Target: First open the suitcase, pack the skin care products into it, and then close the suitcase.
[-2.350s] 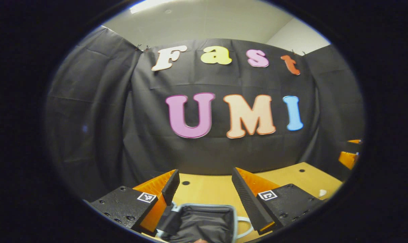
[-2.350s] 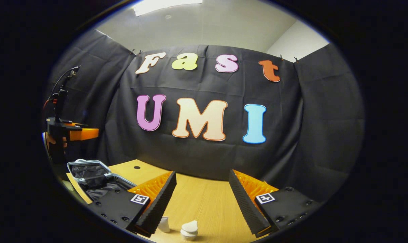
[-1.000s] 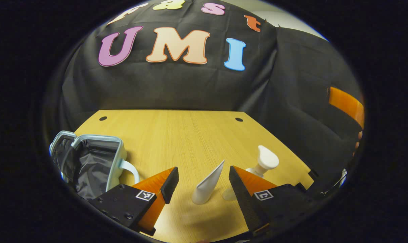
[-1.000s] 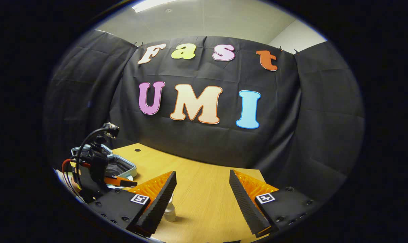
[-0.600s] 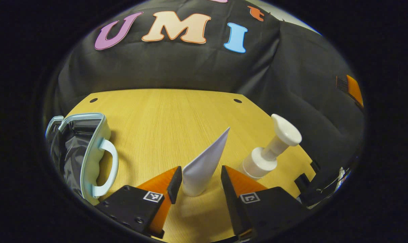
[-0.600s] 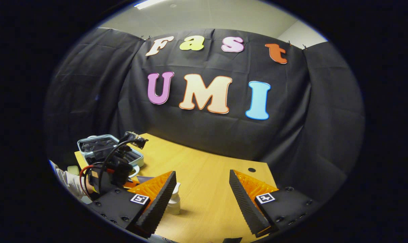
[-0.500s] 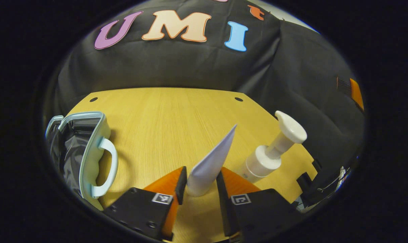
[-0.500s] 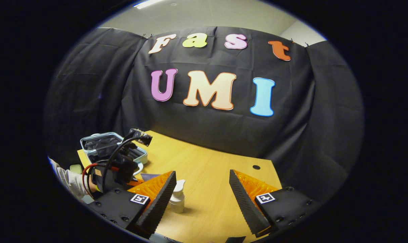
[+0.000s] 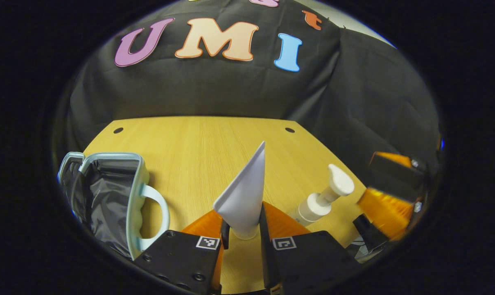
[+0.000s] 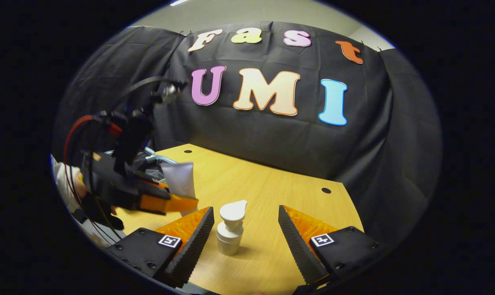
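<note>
A white skin-care tube stands cap down and crimped end up, with my left gripper shut on its lower part. In the right gripper view the same left gripper holds the tube above the wooden table. A white pump bottle stands upright between the wide-apart fingers of my open right gripper, closer to its left finger and touching neither. The light-blue suitcase lies open at the left, showing its black lining and its handle.
The pump bottle stands just right of the held tube, with the right gripper's orange and black body beyond it. A hand in a white sleeve holds the left gripper, trailing red and black cables. Black cloth walls stand behind the table.
My left gripper swung down from over the suitcase to the tube, shut on it and rose. My right gripper moved in until the pump bottle stood between its open fingers.
</note>
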Available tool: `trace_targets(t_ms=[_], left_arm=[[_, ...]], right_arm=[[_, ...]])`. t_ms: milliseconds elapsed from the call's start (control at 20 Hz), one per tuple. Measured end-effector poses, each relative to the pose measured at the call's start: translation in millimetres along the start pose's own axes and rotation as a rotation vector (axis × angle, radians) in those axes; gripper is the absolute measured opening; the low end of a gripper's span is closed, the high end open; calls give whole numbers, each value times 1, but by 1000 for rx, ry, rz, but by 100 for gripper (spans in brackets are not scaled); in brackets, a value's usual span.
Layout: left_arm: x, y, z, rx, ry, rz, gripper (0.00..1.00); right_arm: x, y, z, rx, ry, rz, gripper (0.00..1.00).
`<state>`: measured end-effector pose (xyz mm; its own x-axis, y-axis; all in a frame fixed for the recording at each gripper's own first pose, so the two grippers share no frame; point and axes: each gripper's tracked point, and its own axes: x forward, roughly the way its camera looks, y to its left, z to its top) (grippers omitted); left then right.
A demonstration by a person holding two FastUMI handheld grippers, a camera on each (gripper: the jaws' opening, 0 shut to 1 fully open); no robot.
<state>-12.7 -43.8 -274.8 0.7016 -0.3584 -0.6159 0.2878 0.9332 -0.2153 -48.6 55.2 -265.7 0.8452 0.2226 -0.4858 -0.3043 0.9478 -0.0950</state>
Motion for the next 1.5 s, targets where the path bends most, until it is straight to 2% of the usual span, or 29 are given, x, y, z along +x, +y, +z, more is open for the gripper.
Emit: trace_targets(t_ms=[350,500,550,650,800,950,1000,1100,1200,1350,1500], left_arm=[[-46,7,46,25,-97,19,33],[-61,13,49,44,-112,39,32],[-65,15,48,46,-109,46,32],[-70,21,44,44,-102,63,34],[-74,30,36,28,-84,89,32],[-77,37,34,24,-78,110,34],[-79,40,33,29,-70,121,30],[-85,51,28,46,-47,155,32],[-91,64,23,67,-23,198,32],[-105,88,12,90,17,279,33],[-119,118,4,69,50,343,32]], right_arm=[[36,18,-55,28,95,1,99],[50,30,-72,57,135,36,99],[56,29,-75,67,134,36,96],[50,24,-72,81,123,22,63],[57,28,-71,95,141,45,59],[47,30,-44,140,122,91,55],[43,32,-31,153,105,108,55],[34,36,-1,177,58,143,55],[22,44,28,211,13,195,52],[7,62,55,216,-25,287,53],[-3,73,69,211,-52,328,52]])
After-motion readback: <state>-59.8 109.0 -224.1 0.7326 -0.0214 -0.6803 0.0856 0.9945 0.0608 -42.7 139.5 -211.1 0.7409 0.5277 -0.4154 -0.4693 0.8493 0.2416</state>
